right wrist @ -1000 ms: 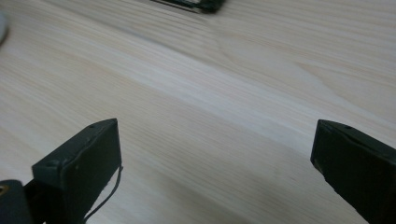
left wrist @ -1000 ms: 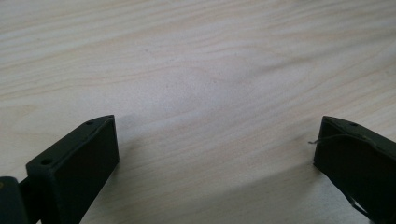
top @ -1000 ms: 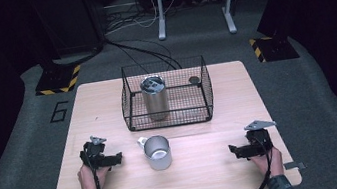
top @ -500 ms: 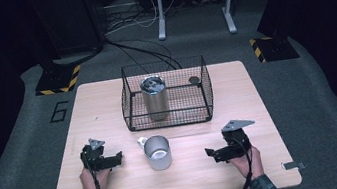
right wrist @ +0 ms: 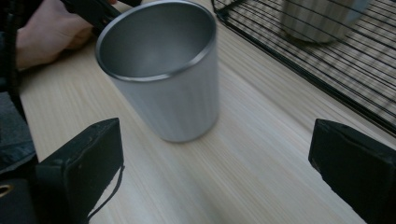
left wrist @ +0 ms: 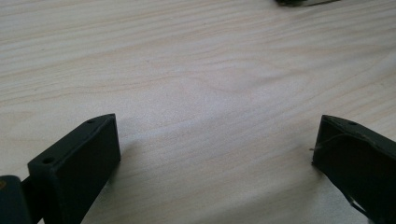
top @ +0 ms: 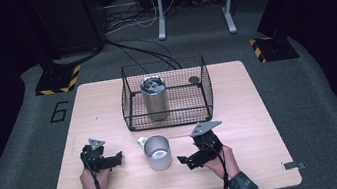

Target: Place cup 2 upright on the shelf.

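Observation:
A steel mug (top: 157,151) with a small handle stands upright on the wooden table (top: 255,112), in front of a black wire basket (top: 170,119). In the right gripper view the mug (right wrist: 161,70) sits just ahead of the jaws, empty. My right gripper (top: 182,161) is open, a short way to the mug's right and pointing at it. My left gripper (top: 118,157) is open on the mug's left, low over bare wood, nothing between its jaws. A taller steel tumbler (top: 155,98) stands inside the basket, seen blurred as the tumbler (right wrist: 322,16) in the right gripper view.
A small dark round object (top: 194,79) lies in the basket's back right corner. The basket's wire wall (right wrist: 327,65) runs close past the mug. Bare wood lies along the table's front and right side. Stands and cables are on the floor behind.
My right gripper has moved left across the table from near the right edge to just beside the mug. The left gripper, mug and basket have stayed put.

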`<state>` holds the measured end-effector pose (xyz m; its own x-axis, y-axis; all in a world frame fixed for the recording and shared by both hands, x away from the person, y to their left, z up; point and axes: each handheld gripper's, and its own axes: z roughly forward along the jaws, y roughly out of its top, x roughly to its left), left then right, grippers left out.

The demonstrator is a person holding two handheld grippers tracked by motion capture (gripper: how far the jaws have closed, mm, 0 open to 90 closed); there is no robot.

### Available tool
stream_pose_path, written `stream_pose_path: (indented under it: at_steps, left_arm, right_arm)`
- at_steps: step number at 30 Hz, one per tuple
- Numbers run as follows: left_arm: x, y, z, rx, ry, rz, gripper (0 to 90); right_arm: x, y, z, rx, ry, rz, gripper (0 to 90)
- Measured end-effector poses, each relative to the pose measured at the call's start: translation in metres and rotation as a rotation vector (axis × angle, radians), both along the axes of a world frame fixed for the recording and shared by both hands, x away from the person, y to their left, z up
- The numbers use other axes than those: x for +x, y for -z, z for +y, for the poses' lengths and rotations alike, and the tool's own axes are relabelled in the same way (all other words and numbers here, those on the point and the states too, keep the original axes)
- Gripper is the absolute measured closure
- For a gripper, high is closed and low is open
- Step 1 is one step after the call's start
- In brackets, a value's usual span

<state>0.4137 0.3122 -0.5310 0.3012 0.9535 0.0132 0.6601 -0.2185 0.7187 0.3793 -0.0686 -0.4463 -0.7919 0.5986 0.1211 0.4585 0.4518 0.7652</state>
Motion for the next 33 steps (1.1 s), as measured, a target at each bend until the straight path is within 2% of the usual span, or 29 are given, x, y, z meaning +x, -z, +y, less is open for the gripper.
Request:
stream_pose_path:
  at_steps: [6,14,17,23,25,26,33]
  left_arm:
    - [0.000,-0.001,0.000,0.003,0.010,0.007,0.5]
    - [0.000,0.000,0.000,0.004,0.008,0.005,0.5]
    - [0.000,0.000,0.000,0.007,0.006,-0.002,0.4]
    - [0.000,0.000,-0.001,0.003,0.002,0.002,0.4]
    - [0.001,0.000,-0.002,-0.010,-0.006,-0.007,0.4]
    - [0.001,0.000,-0.002,-0.012,-0.004,-0.003,0.5]
    - [0.003,0.000,-0.003,-0.011,-0.002,-0.004,0.4]
  right_arm:
    - [0.007,-0.003,0.033,-0.011,-0.082,-0.024,2.6]
    - [0.015,0.001,0.067,-0.045,-0.138,0.006,2.2]
    - [0.018,0.002,0.077,-0.063,-0.135,-0.014,1.2]
    - [0.022,0.006,0.088,-0.096,-0.104,0.000,3.9]
    - [0.024,0.008,0.091,-0.099,-0.105,-0.019,4.2]
    - [0.023,0.008,0.092,-0.117,-0.106,-0.001,4.3]
    - [0.023,0.008,0.093,-0.110,-0.101,-0.030,5.4]
